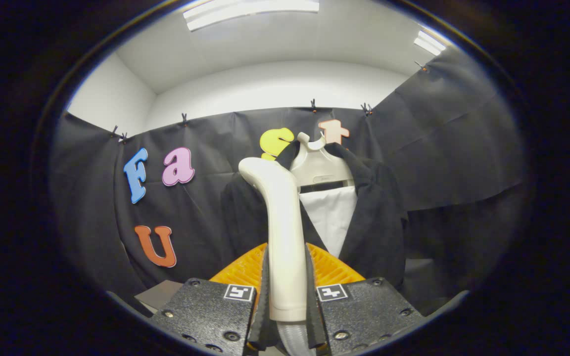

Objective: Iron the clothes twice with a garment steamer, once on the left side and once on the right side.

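Observation:
My gripper (pixel 285 277) is shut on the cream handle of the garment steamer (pixel 280 222), which stands upright between the fingers with its grey hose running down below them. The steamer's head curves left at the top, level with the collar of the garment. Just beyond it hangs a black jacket (pixel 379 222) with a white lining panel (pixel 332 217) on a cream hanger form (pixel 319 165). The steamer head sits over the jacket's left lapel; I cannot tell whether it touches the cloth.
Black cloth walls close the booth behind and to the right of the jacket. A grey surface edge (pixel 159 294) shows low, left of the fingers. White ceiling with strip lights (pixel 250 9) is above.

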The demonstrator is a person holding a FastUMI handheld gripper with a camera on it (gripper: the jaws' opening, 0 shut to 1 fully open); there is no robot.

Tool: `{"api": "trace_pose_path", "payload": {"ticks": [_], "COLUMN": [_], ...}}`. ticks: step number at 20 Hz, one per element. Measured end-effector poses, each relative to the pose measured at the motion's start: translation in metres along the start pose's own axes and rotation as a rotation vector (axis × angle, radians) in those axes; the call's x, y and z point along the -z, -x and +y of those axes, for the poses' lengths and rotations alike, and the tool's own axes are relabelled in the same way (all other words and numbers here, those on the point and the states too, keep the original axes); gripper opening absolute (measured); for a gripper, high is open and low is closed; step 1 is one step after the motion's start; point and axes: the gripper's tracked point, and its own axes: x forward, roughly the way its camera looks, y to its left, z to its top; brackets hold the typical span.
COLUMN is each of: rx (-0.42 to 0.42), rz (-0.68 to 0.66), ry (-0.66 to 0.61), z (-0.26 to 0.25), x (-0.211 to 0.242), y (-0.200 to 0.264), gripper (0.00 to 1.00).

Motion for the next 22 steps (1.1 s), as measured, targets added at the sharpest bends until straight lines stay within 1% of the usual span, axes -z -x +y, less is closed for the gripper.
{"api": "trace_pose_path", "payload": {"ticks": [9, 12, 22], "rx": [0.025, 0.039, 0.089], "rz": [0.029, 0.046, 0.132], "ry": [0.050, 0.049, 0.047], "z": [-0.004, -0.009, -0.023], "x": [0.021, 0.039, 0.083], "y": [0.009, 0.021, 0.037], "gripper": [0.33, 0.33, 0.33]}}
